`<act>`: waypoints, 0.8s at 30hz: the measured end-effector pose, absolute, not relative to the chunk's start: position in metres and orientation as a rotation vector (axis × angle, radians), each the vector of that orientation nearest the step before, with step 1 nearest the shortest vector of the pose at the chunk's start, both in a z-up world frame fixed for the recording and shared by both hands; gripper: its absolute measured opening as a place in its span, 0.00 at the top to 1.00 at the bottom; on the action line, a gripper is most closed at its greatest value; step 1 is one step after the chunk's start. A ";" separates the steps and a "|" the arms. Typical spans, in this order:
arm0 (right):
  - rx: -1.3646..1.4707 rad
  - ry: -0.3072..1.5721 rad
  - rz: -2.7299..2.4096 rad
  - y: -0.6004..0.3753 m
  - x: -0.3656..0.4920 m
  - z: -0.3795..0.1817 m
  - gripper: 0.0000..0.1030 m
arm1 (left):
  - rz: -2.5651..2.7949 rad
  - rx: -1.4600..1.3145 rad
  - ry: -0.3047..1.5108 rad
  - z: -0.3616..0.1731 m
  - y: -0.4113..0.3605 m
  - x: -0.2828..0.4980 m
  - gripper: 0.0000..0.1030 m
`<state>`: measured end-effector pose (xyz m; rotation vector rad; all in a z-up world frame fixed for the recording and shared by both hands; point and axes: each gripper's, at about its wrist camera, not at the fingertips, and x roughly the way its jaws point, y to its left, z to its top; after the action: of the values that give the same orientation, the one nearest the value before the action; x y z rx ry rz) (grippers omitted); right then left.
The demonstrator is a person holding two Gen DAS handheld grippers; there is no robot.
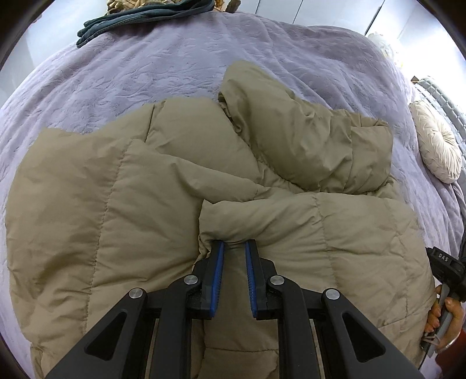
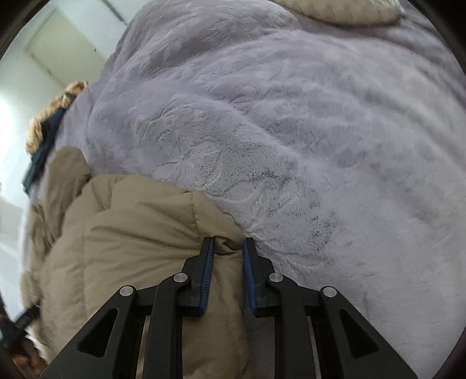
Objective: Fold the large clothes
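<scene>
A tan quilted puffer jacket (image 1: 116,204) lies spread on a bed covered by a lilac plush blanket (image 1: 145,73). Its hood or a sleeve is bunched up at the upper right. My left gripper (image 1: 234,243) is shut on a folded edge of the jacket, with fabric pinched between the blue pads. In the right wrist view the jacket (image 2: 139,233) fills the lower left, and my right gripper (image 2: 228,240) has drawn in on the jacket's edge where it meets the blanket (image 2: 320,145). Fabric sits between its pads. The right tool and the hand (image 1: 448,309) holding it show at the left view's right edge.
A dark green garment (image 1: 139,17) lies at the far end of the bed, and its fur trim (image 2: 55,108) shows in the right wrist view. A round cream cushion (image 1: 437,145) rests near the bed's right side. Pale walls and floor surround the bed.
</scene>
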<state>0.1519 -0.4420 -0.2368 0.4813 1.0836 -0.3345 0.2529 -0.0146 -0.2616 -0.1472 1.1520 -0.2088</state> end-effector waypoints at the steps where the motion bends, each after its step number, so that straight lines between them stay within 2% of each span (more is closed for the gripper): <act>1: 0.458 1.090 -0.347 -0.440 0.152 -0.233 0.76 | -0.204 -0.150 1.158 -0.259 -0.013 0.253 0.83; 10: 0.311 1.039 -0.362 -0.397 0.089 -0.170 0.76 | -0.203 -0.110 1.112 -0.216 0.006 0.219 0.83; 16: 0.299 1.135 -0.358 -0.384 0.064 -0.202 0.76 | -0.219 -0.014 1.179 -0.249 0.000 0.196 0.83; 18: 0.332 1.138 -0.361 -0.388 0.063 -0.209 0.73 | -0.214 -0.041 1.183 -0.257 0.003 0.198 0.83; 24: 0.383 1.126 -0.370 -0.392 0.049 -0.189 0.72 | -0.175 -0.044 1.196 -0.242 0.008 0.198 0.83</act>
<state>0.0488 -0.3915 -0.1887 0.3826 1.1263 -0.3696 0.1980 0.0082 -0.2417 -0.0435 1.1960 -0.1751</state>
